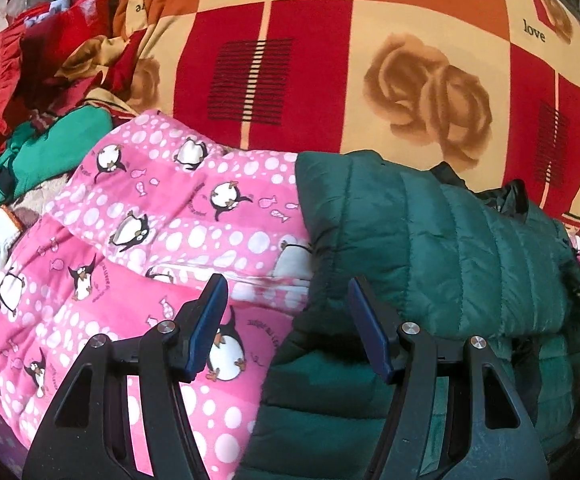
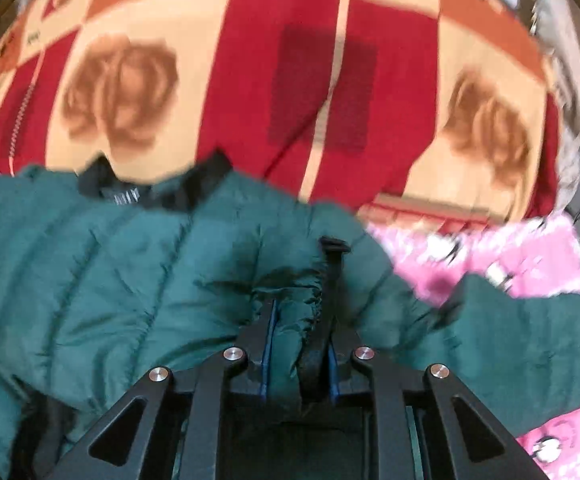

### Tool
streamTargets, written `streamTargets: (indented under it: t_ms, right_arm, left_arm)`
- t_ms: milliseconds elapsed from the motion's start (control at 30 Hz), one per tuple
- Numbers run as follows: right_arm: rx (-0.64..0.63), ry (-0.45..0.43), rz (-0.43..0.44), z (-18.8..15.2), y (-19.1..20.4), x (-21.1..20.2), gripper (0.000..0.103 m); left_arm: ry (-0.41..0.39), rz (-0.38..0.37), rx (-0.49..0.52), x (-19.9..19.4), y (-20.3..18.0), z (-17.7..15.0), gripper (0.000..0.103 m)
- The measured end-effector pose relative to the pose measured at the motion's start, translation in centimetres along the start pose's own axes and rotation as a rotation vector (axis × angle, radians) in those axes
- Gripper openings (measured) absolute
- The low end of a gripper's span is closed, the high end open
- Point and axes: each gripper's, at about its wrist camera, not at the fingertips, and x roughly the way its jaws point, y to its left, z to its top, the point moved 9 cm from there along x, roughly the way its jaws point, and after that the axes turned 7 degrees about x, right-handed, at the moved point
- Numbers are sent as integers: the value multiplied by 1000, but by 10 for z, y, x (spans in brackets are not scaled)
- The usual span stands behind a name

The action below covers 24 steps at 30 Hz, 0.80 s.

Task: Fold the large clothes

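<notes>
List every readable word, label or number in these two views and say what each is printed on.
"love": on the checked blanket, near the top of the left wrist view.
"love": again on that blanket, at its right side.
"a...": cut off at the blanket's folded edge.
Curved lettering beside the penguins on the pink quilt: too small to read.
Neck label on the green puffer jacket: blurred, unreadable.

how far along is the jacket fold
Partly done: the green jacket lies bunched on the pink penguin blanket, one part already doubled over. In hand: the right gripper is shut on a gathered jacket edge. The left gripper is open, holding nothing. Left: flattening and the final folds; a pile of clothes waits behind.
</notes>
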Motion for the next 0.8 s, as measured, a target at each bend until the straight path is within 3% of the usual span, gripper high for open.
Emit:
streamTargets:
  t_ms: [133, 200, 333, 567, 700, 733, 800]
  right_arm:
    - [55, 23, 34, -1, -12, 5, 23]
    - [134, 30, 28, 1, -28, -4, 46]
    - [222, -3, 109, 10, -30, -36, 46]
    - [71, 47, 442, 16, 87, -52, 46]
    - [38, 61, 484, 16, 135, -33, 48]
    - [32, 61, 475, 15, 140, -27, 51]
    - [26, 59, 427, 14, 145, -10, 75]
  left_arm:
    - [-12, -13, 9, -2, -9, 7, 63]
    - [-20, -14, 13, -1, -12, 12, 63]
    - [-25, -13, 10, 8, -20, 20, 63]
    - [14, -3, -11, 36, -29, 21, 63]
    - [33, -5, 6, 50, -37, 19, 63]
    - [35, -3, 10, 53, -39, 18, 63]
    - [38, 6, 18, 59, -40, 16, 68]
